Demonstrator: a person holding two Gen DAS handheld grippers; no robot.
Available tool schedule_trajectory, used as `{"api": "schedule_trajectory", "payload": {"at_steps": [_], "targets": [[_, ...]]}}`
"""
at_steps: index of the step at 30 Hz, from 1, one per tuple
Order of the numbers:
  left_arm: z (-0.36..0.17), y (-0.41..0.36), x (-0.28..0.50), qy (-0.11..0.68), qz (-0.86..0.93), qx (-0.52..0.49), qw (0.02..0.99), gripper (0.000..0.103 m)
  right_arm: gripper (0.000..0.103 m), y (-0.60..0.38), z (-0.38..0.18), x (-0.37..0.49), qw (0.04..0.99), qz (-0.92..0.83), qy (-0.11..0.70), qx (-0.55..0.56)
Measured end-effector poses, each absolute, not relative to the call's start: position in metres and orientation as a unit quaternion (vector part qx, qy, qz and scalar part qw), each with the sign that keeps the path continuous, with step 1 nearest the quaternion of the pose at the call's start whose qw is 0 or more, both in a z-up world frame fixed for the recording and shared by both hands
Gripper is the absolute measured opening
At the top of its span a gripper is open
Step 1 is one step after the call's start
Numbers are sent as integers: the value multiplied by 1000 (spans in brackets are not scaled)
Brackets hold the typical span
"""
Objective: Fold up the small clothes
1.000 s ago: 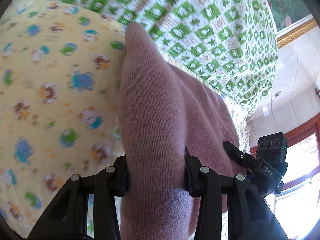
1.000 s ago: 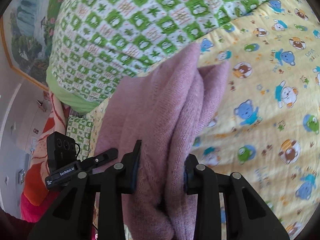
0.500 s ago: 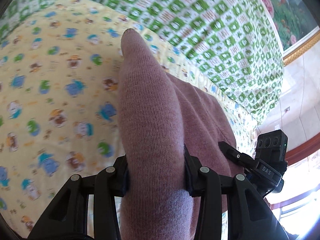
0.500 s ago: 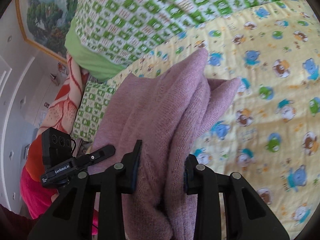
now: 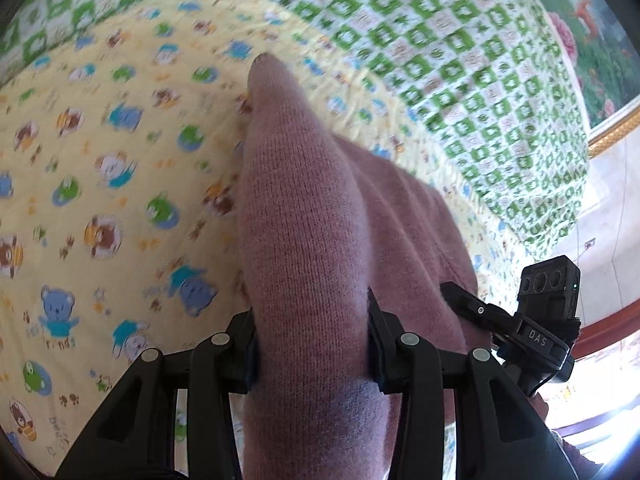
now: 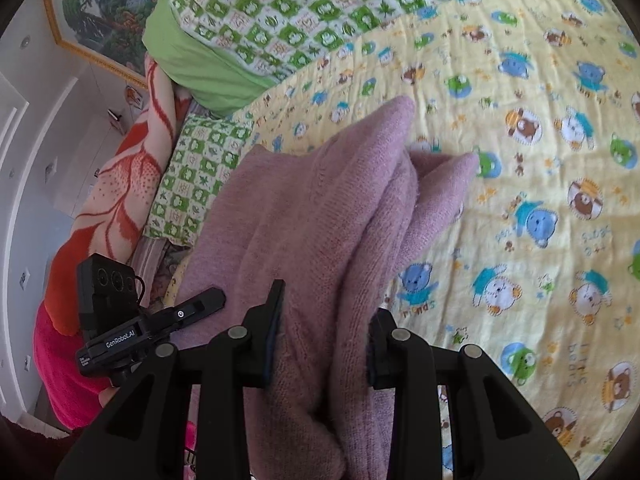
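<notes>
A mauve-pink knitted garment [image 5: 304, 240] is bunched in thick folds and held above a yellow cartoon-print sheet [image 5: 100, 184]. My left gripper [image 5: 312, 340] is shut on one edge of it; the fold sticks forward past the fingers. My right gripper [image 6: 324, 336] is shut on the other edge of the same garment [image 6: 328, 216], which drapes in several folds ahead of the fingers. Each view shows the other gripper beside the cloth, in the left wrist view [image 5: 536, 336] and in the right wrist view [image 6: 128, 332].
A green-and-white checkered quilt [image 5: 460, 60] lies bunched at the far side of the bed [image 6: 300, 12]. An orange-and-white patterned blanket [image 6: 116, 184] and a pink cloth [image 6: 60, 372] lie at the left. A framed picture [image 6: 100, 16] hangs on the wall.
Both grippers have risen and drawn back with the garment still held; more of the yellow sheet shows under it and the checkered quilt looks farther away.
</notes>
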State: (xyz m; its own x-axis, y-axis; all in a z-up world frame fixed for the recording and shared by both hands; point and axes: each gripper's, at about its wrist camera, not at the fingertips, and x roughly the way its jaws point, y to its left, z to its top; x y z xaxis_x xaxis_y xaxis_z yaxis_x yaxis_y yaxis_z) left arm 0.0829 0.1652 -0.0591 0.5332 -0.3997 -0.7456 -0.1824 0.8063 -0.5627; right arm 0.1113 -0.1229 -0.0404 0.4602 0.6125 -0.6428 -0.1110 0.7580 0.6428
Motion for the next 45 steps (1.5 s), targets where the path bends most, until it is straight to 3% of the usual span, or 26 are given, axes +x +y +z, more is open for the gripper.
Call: {"api": "schedule_trajectory", "payload": {"at_steps": [11,17,26,36,38,39,40,45], "targets": [[-80,178,66,498,-46,-307,810,55,47,-136,-72,102,797,186,505,273],[-76,180,55,498,-38,-301,812,56,54,-138,-62,91,808,170,498,263],[-77,185,39,504,-37,-299,810,65,55,-148,-46,60,820,153,486,263],[-77,184,42,517,-38,-279,808,66,55,-136,-47,61,826,147,485,246],[-77,183,44,521,-35,-272,808,66,46,-132,-46,66,828,154,480,245],[-77,183,45,522,-33,-270,809,66,26,-128,-45,70,828,161,479,242],[-76,182,46,521,-33,-270,809,66,19,-124,-44,74,829,161,483,231],[-78,175,49,525,-40,-264,808,67,15,-127,-28,80,847,147,463,215]]}}
